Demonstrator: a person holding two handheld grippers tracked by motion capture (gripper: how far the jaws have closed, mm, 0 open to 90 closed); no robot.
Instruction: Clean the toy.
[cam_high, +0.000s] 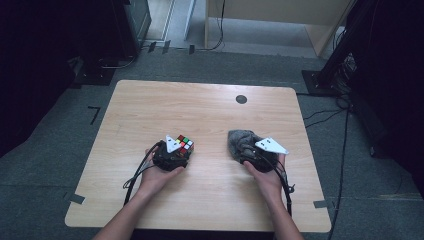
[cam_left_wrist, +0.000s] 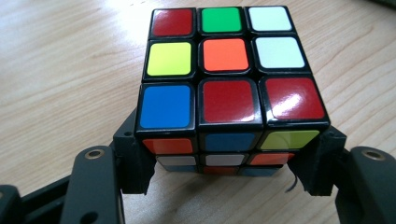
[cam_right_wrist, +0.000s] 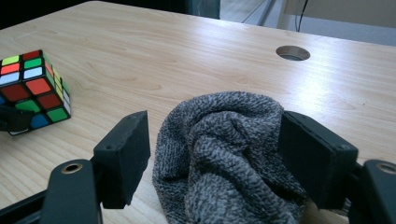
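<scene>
A scrambled Rubik's cube (cam_high: 185, 143) (cam_left_wrist: 224, 70) sits left of the table's middle, and my left gripper (cam_high: 179, 151) (cam_left_wrist: 229, 175) is shut on its lower sides, a jaw pressing on each side. A crumpled grey knitted cloth (cam_high: 239, 140) (cam_right_wrist: 224, 154) lies on the table to the right. My right gripper (cam_high: 248, 151) (cam_right_wrist: 217, 144) is open around it: the cloth bulges between the jaws, and a gap shows at the left jaw. The right gripper view also has the cube (cam_right_wrist: 35, 88) at its far left.
The light wooden table (cam_high: 200, 105) has a round cable hole (cam_high: 241, 99) (cam_right_wrist: 293, 52) toward its far edge. Cables trail from both grippers toward the near edge. Dark stands and cables are on the grey floor around the table.
</scene>
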